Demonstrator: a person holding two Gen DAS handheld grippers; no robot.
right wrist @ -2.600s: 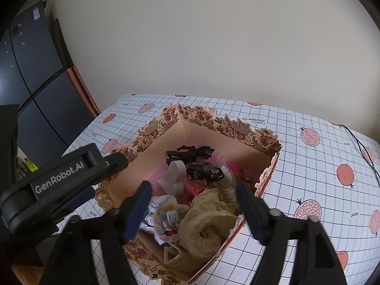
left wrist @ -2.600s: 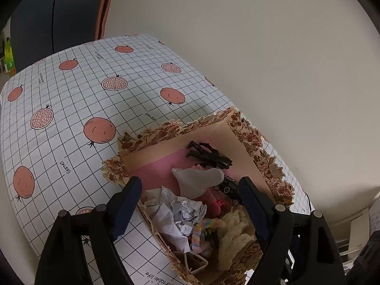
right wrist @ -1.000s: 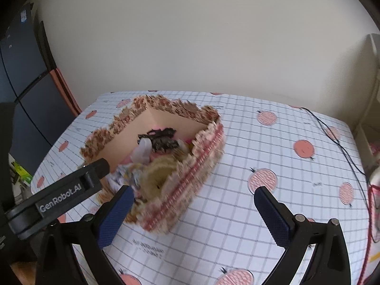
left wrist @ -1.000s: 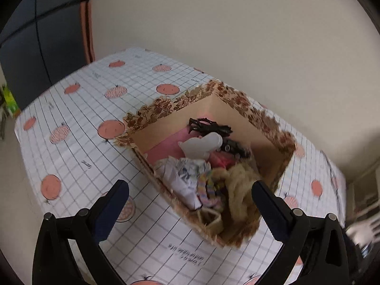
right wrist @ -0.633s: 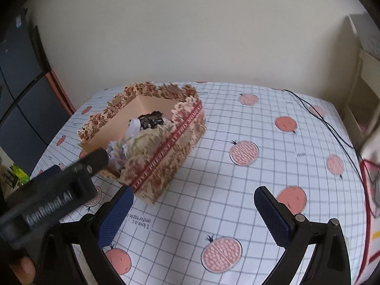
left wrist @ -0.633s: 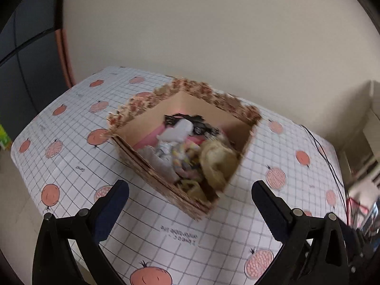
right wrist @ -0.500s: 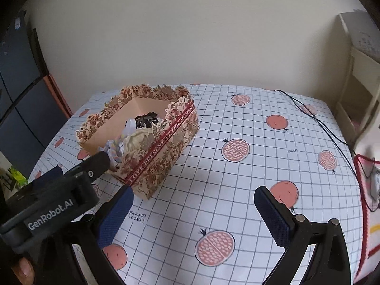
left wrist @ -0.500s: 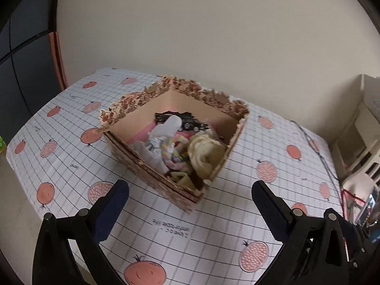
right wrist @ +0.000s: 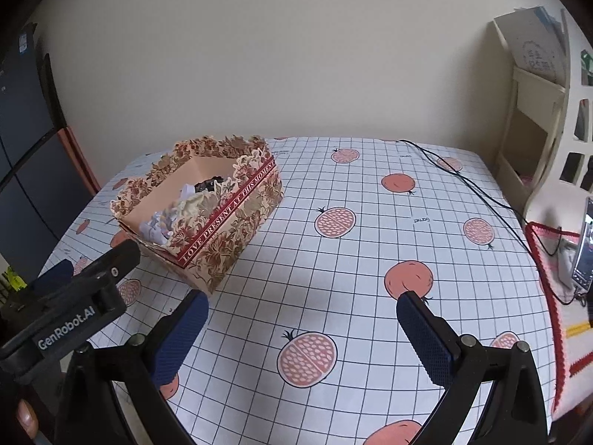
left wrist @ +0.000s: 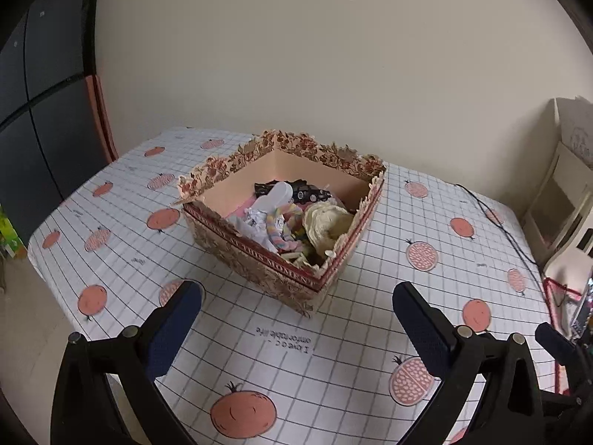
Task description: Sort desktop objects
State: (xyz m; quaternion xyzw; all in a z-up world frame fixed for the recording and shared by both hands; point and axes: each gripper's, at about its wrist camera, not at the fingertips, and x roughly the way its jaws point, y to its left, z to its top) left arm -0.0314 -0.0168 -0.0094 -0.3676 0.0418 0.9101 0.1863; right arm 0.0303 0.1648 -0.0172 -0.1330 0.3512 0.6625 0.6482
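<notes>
A floral cardboard box point(left wrist: 259, 256) point(right wrist: 229, 230) stands on the table's left half. Inside it lie a black toy car point(left wrist: 309, 193), a white plastic piece point(left wrist: 274, 194), crumpled paper point(left wrist: 246, 222), a pastel hair tie point(left wrist: 276, 228) and a cream knitted item point(left wrist: 326, 222). My left gripper point(left wrist: 296, 311) hangs open well back from the box, near the front edge, with nothing between its fingers. My right gripper point(right wrist: 302, 315) is open too, over bare cloth to the right of the box. The left gripper's body point(right wrist: 70, 315) shows at the lower left of the right wrist view.
The tablecloth point(right wrist: 370, 244) is white, gridded, with pomegranate prints. A black cable point(right wrist: 467, 181) runs across its far right corner. A cream shelf unit point(right wrist: 533, 126) and a red-trimmed cloth with a phone point(right wrist: 582, 248) stand at the right. Dark panels point(left wrist: 40, 118) lie left.
Both grippers have pulled back and up from directly over the box to well clear of it, and their jaws have spread wider. The box and its contents stay put.
</notes>
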